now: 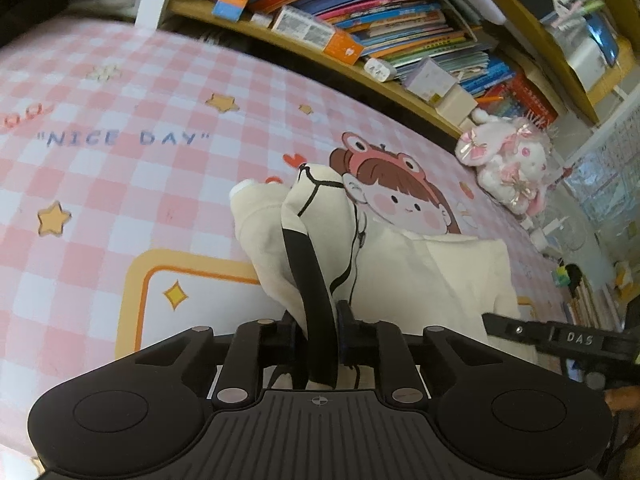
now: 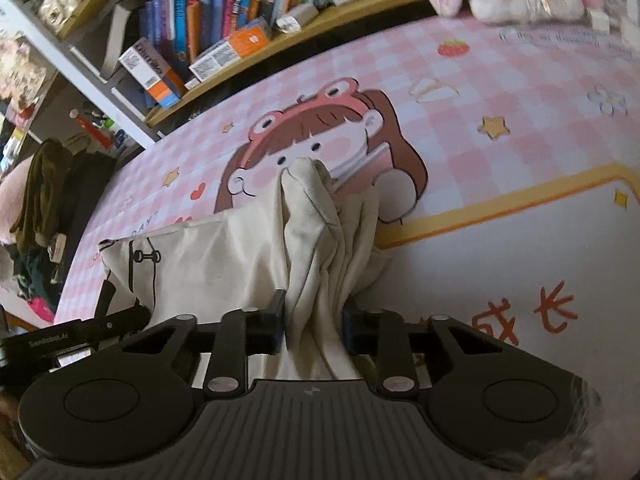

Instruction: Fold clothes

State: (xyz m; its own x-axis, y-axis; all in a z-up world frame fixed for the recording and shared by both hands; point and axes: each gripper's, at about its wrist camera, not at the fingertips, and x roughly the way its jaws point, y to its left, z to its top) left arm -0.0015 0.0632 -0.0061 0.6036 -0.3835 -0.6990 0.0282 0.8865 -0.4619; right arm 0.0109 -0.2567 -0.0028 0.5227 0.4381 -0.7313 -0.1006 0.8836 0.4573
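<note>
The left hand-held gripper (image 1: 318, 320) is nearly closed, its jaws pinching a bunched part of the cream garment (image 1: 420, 276) together with a black strap-like trim, while the right hand-held gripper (image 2: 314, 322) is likewise clamped narrow on a gathered fold of the same cloth. The garment (cream, with thin black line print) hangs lifted between the two and drapes down onto the pink checked bed sheet (image 1: 120, 92), over the cartoon girl print. Bookshelves (image 1: 400, 20) and a plush toy (image 1: 508, 160) sit beyond the bed.
</note>
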